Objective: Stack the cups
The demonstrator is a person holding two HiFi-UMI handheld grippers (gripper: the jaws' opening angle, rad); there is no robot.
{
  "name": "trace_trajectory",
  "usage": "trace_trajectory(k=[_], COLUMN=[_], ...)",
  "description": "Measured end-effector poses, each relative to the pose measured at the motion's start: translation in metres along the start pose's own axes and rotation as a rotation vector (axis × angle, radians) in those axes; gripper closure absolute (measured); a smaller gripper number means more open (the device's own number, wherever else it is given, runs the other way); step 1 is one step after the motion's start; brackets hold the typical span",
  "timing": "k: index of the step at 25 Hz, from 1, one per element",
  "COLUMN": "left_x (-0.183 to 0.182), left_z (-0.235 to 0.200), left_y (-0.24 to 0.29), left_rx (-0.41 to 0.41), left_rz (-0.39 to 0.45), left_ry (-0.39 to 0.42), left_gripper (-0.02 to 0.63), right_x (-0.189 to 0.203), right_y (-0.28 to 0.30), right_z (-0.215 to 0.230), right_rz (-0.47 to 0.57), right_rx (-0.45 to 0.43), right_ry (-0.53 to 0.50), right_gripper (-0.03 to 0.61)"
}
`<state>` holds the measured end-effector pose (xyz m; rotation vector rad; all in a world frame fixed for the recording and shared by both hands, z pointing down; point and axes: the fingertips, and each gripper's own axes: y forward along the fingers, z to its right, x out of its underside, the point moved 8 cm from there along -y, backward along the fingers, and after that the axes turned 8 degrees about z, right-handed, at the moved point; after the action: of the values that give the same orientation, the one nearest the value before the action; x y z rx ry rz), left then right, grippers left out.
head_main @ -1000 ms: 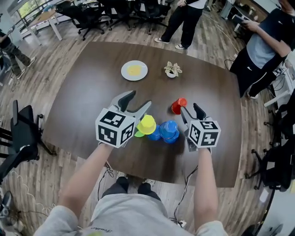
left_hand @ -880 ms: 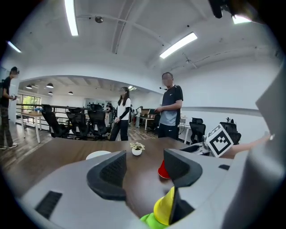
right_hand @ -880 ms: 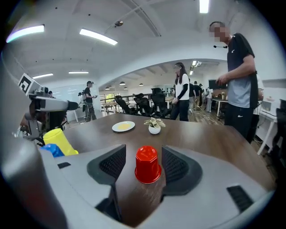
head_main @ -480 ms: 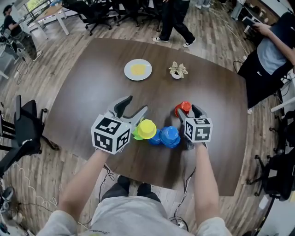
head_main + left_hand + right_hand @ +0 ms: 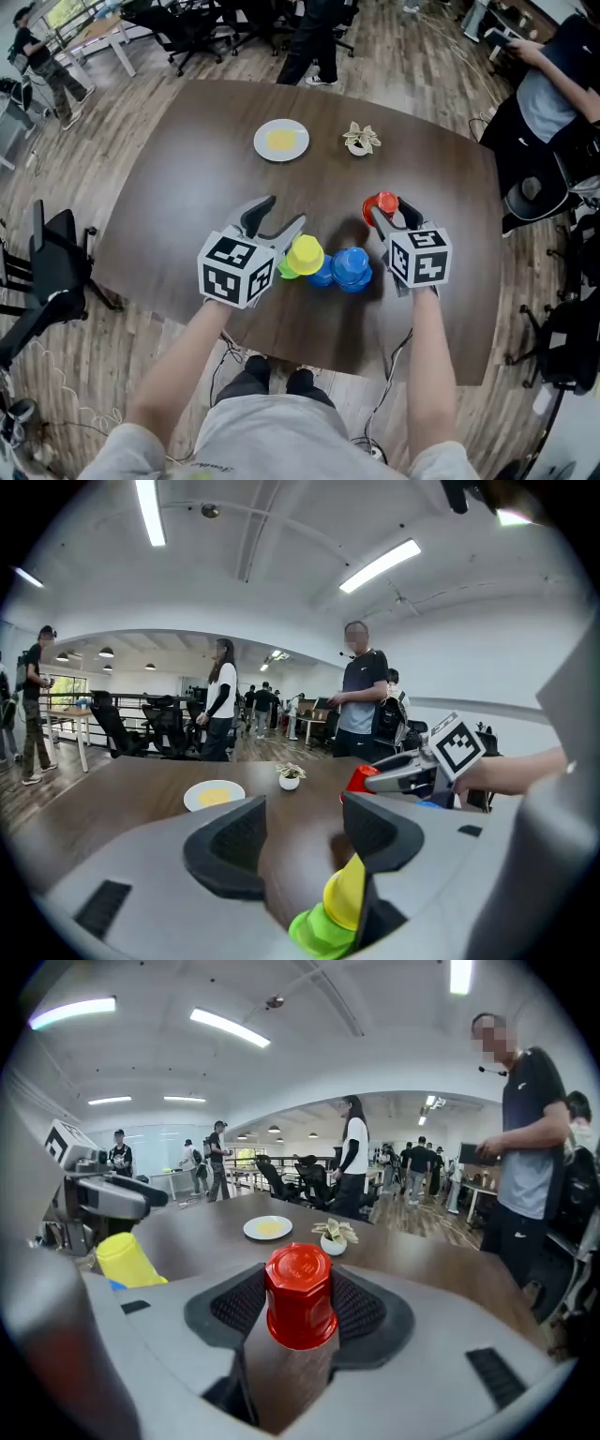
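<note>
Cups: red upturned plastic cup, right of frame centre on the dark worktop.
Right claw: has advanced around the red cup, closing on it, pads touching.
Left claw: released, beside yellow cup.
Meaning: lift onto the stack likely next.

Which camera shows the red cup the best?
The right gripper view: the red cup stands big and centered, upside down, between the right gripper's closing jaws. The head view shows the red cup small; the left gripper view shows just a sliver.
</note>
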<state>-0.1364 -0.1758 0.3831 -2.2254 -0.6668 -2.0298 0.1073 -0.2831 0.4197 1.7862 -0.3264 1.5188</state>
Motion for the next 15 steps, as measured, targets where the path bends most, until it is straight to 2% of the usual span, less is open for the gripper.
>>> trace_trajectory(k=[8,15], left_x=[0.005,0.009], left_z=[0.007,0.005], left_y=[-0.012,-0.022], left_rx=[0.06,0.117], left_rz=[0.002,-0.002], left_ry=[0.009,0.015], left_gripper=[0.362,0.363], right_x=[-0.071,-0.088], right_y=[-0.053,-0.073], right_z=[-0.042,-0.089], right_rz=[0.102,0.096], right_rx=[-0.038,-0.065], right_ry=[-0.05,-0.07], right_gripper=[0.357,0.357])
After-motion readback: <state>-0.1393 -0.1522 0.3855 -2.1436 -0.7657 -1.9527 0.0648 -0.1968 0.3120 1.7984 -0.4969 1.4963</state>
